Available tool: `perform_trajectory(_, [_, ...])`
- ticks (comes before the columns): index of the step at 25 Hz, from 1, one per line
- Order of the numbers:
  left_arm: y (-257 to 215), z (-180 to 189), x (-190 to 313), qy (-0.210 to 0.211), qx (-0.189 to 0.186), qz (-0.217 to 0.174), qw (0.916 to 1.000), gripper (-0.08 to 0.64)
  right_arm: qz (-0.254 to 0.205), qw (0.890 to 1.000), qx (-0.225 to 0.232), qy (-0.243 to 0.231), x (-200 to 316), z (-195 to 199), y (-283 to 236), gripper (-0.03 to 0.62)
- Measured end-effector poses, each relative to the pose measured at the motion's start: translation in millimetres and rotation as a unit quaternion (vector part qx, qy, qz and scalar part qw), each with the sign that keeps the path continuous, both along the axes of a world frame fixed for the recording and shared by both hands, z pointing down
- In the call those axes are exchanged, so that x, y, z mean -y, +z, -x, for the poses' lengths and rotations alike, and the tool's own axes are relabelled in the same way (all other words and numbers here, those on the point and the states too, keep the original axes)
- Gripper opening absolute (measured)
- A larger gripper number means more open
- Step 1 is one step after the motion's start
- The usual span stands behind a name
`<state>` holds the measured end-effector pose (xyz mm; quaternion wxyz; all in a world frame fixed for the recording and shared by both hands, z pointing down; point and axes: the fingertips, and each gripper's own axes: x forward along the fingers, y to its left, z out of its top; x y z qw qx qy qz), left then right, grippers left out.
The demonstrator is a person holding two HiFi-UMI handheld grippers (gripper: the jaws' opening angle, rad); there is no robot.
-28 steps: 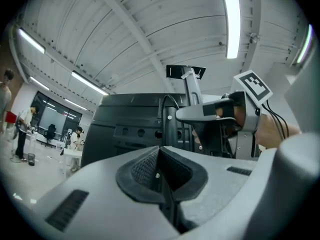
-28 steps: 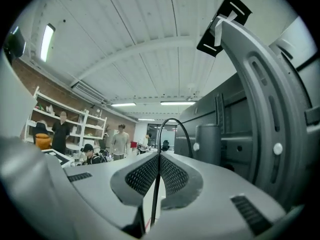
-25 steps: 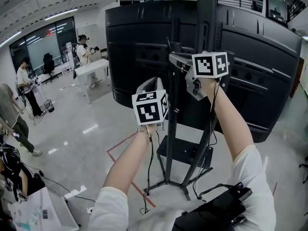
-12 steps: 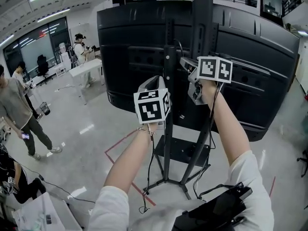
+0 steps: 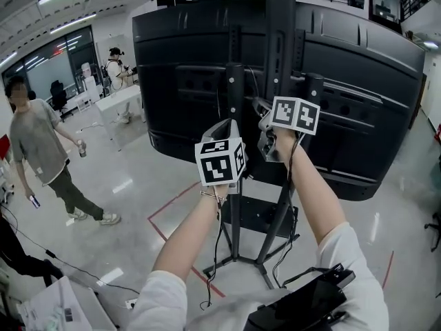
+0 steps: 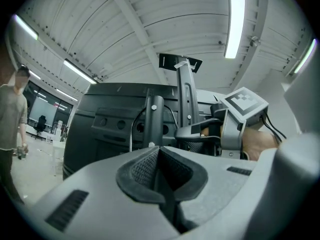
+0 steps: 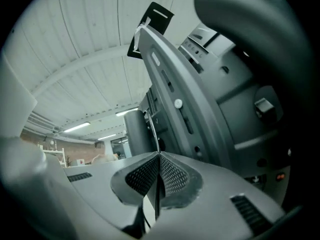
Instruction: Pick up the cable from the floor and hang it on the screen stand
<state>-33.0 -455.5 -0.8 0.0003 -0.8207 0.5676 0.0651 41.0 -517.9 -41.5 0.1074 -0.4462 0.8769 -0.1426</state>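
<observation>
The back of the big black screen (image 5: 358,81) fills the head view, mounted on a black stand whose post (image 5: 234,116) rises in front of me. My left gripper (image 5: 229,123) is raised beside the post, jaws shut, and the thin black cable (image 5: 218,243) hangs from it to the floor. My right gripper (image 5: 260,107) is higher and to the right, against the stand's upright bracket (image 7: 170,79). Seen from its own camera, the right gripper (image 7: 159,156) is shut on the cable (image 7: 155,129), which rises out of the pads. The left gripper (image 6: 160,156) faces the post (image 6: 152,119).
A person in a grey shirt (image 5: 41,143) stands at the left, another person (image 5: 117,64) by a white table (image 5: 127,95) farther back. The stand's base and legs (image 5: 262,216) spread on the floor beside red tape lines (image 5: 172,205). A black bag (image 5: 303,302) lies below.
My right gripper has come down and a little left toward the stand post. The left gripper has barely moved. The person in grey has walked closer at the left.
</observation>
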Motion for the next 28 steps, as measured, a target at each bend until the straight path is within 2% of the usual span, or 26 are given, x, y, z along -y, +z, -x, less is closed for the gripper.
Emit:
perform_trajectory(3, [12, 3, -5, -0.002, -0.002, 0.006, 1.0000, -0.001, 0.008, 1.000, 0.010, -0.006, -3, -4, 19, 0.023])
perform_trajectory(8, [27, 13, -16, -0.017, 0.000, -0.002, 0.9999, 0.000, -0.035, 0.999, 0.001, -0.013, -19, 7, 28, 0.025])
perform_trajectory(12, [51, 16, -25, -0.030, -0.003, 0.006, 0.9995, 0.000, -0.053, 0.999, -0.010, -0.007, -24, 9, 43, 0.026])
perform_trajectory(16, [75, 18, -36, -0.037, 0.007, 0.019, 0.9991, -0.002, -0.046, 0.999, -0.009, -0.009, -31, 8, 67, 0.026])
perform_trajectory(20, [100, 21, -51, -0.040, 0.005, 0.029, 0.9988, -0.002, -0.050, 0.998, -0.031, -0.004, -47, 8, 97, 0.026])
perform_trajectory(25, [137, 27, -72, -0.050, -0.022, 0.047, 0.9974, -0.002, -0.045, 0.997, -0.070, 0.004, -78, 11, 150, 0.026])
perform_trajectory(28, [160, 30, -85, -0.062, -0.024, 0.055, 0.9963, -0.001, -0.037, 0.995, -0.094, 0.014, -102, 13, 187, 0.025])
